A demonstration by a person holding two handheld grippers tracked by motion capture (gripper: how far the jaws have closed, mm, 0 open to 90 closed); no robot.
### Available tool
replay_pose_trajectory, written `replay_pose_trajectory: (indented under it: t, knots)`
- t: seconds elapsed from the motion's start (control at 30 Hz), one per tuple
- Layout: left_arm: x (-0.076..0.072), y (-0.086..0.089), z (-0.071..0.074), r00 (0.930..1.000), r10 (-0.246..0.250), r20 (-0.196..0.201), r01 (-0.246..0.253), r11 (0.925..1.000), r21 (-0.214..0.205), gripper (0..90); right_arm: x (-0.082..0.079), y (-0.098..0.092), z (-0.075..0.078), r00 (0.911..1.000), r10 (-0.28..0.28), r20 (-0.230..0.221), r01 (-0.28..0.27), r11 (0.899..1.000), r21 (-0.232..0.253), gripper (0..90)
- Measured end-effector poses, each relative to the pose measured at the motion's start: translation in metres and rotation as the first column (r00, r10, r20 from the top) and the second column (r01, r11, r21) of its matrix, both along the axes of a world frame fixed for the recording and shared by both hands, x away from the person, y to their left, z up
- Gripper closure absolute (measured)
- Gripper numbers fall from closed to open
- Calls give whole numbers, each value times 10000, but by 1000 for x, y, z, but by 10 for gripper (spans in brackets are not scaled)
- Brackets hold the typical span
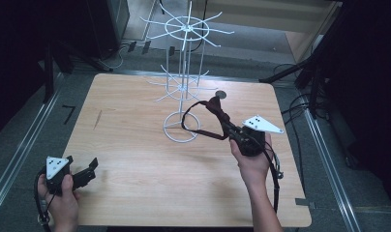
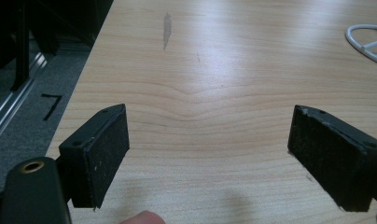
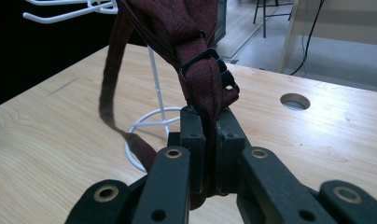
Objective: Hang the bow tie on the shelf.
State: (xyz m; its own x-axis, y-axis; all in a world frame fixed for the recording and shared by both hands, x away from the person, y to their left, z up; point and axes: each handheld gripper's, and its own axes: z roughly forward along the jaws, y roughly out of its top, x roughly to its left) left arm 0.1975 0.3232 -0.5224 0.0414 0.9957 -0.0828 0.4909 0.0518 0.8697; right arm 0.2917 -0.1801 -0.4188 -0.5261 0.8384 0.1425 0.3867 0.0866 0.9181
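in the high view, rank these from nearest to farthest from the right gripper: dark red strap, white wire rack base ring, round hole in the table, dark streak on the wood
1. dark red strap: clamped in the right gripper.
2. base ring of the white wire rack: just left of the gripper.
3. round hole: beyond it, near the table's far edge; close to the ring's distance, hard to separate.
4. dark streak: far over on the left side.
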Motion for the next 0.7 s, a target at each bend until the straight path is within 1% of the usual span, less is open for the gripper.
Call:
replay_pose_trajectory:
  t: [0.03,0.1,0.2,0.27,0.43,0.6,0.67,0.7]
  knots:
    - [0,0,0,10000,2,-2,-2,10000,-6,132,-2,0,3,9999,36,104,-37,9999,163,862]
    - [0,0,0,10000,11,-17,-11,10000,-6,131,-2,0,5,9998,35,186,-39,9998,194,862]
    - [0,0,0,10000,-24,-49,24,10000,16,131,-5,0,15,9985,52,536,-62,9998,179,861]
    - [0,0,0,10000,-15,-50,15,10000,22,131,-4,-1,16,9984,43,558,-51,9999,152,862]
    - [0,0,0,10000,-23,-45,23,10000,15,132,4,-1,11,9997,-34,224,30,9998,197,861]
    - [0,0,0,10000,-12,-17,12,10000,3,132,8,2,0,10000,-77,-19,77,9998,162,861]
    - [0,0,0,10000,-28,-44,28,10000,12,131,10,2,-7,9997,-135,-189,137,9998,123,860]
    - [0,0,0,10000,-28,-44,28,10000,11,131,10,2,-7,9997,-135,-189,137,9998,123,860]
